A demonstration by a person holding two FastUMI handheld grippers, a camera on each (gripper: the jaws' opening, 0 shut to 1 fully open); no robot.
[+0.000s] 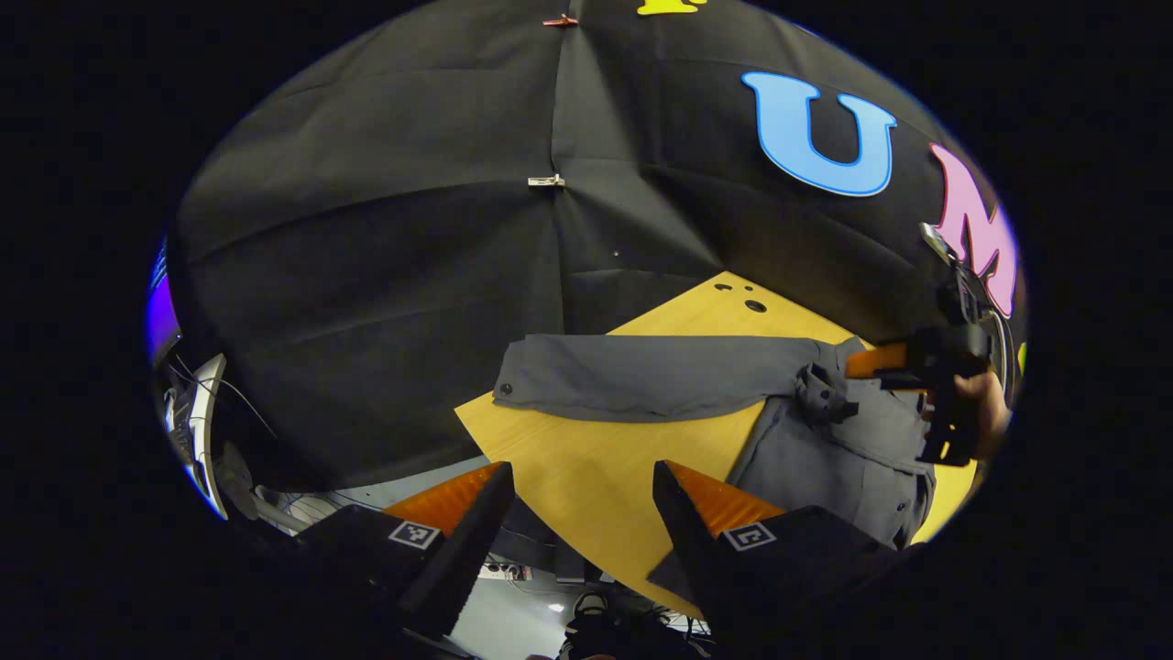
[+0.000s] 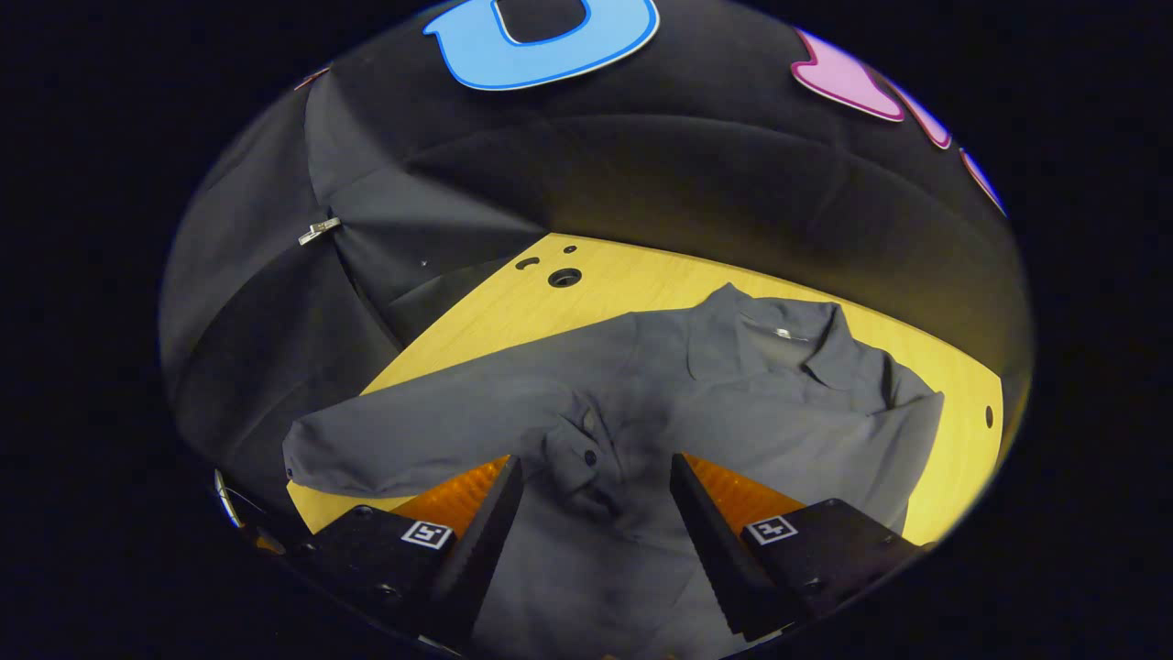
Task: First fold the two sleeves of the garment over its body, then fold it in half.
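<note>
The left gripper hangs wide open and empty over the wooden table's near corner. The right gripper, also spread and holding nothing, hovers above the grey collared shirt, which lies flat ahead, its sleeve stretched leftward.

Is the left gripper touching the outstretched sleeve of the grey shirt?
Apart. The left gripper view shows bare wooden table between the open left gripper and the sleeve lying beyond its fingertips.

Lab booth: cloth wall, wood table
</note>
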